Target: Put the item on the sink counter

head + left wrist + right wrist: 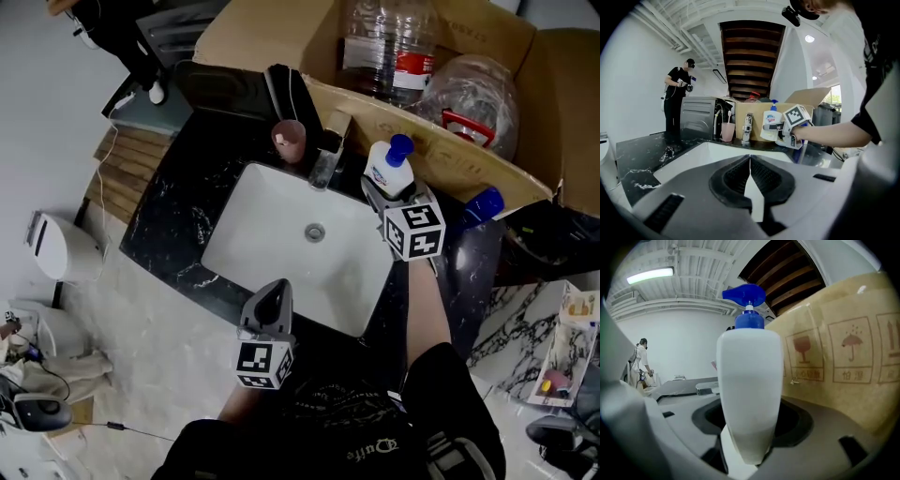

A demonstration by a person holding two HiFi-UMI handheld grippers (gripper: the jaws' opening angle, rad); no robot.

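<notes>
Left gripper [275, 289] is hovering at the sink's [272, 225] near rim, jaws pressed together on nothing. Right gripper [388, 192] is pinching a white pump bottle [389, 167] upright over the black bench [178, 202], right of the tap [325, 167], just beside the cardboard box [450, 141]

White, blue and black around the basin

The pump bottle [390, 173] is white with a blue pump head and a blue-printed label. The bench [178, 206] is black stone veined with white, and the sink [272, 234] is plain white. The cup [289, 141] is pink. The cardboard box [441, 131] is brown with reddish-brown printed symbols. The left hand-held gripper [273, 292] and right hand-held gripper [747, 446] are grey with black pads, and each carries a cube of black-and-white square markers.
</notes>
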